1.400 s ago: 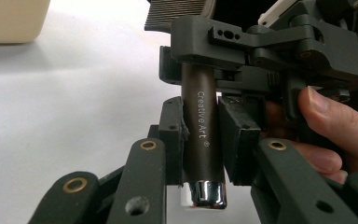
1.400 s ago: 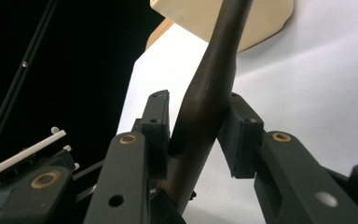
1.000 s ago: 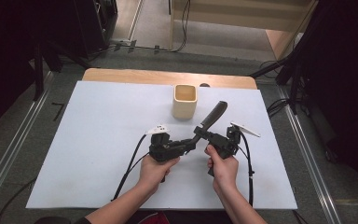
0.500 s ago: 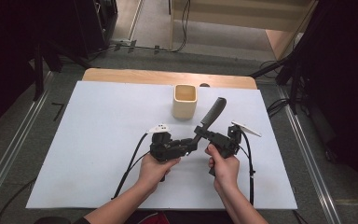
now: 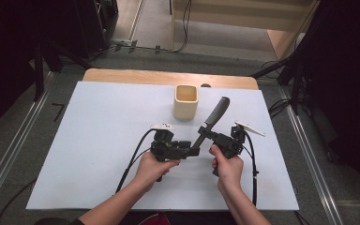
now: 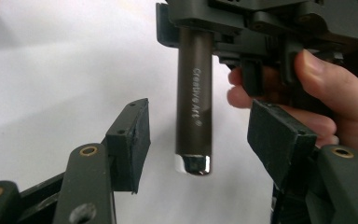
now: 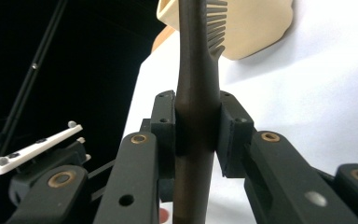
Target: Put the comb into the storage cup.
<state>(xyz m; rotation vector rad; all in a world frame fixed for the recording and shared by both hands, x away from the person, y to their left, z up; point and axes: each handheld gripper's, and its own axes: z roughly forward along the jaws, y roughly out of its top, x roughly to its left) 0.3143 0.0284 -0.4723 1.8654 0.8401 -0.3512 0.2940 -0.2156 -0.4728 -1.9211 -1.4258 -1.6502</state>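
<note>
right tongs (image 7: 196, 135) clamp the brush (image 5: 214, 118) handle; left tongs (image 6: 200, 135), just opened, flank its end untouched.

A cream square cup (image 5: 186, 101) stands upright and open-topped on the white sheet (image 5: 98, 136) that covers most of the wooden worktop (image 5: 122, 76), toward its far side near the middle. Grey floor (image 5: 23, 140) with metal rails (image 5: 9, 154) flanks the worktop, and black cables (image 5: 185, 28) trail across the floor beyond its far edge.
</note>
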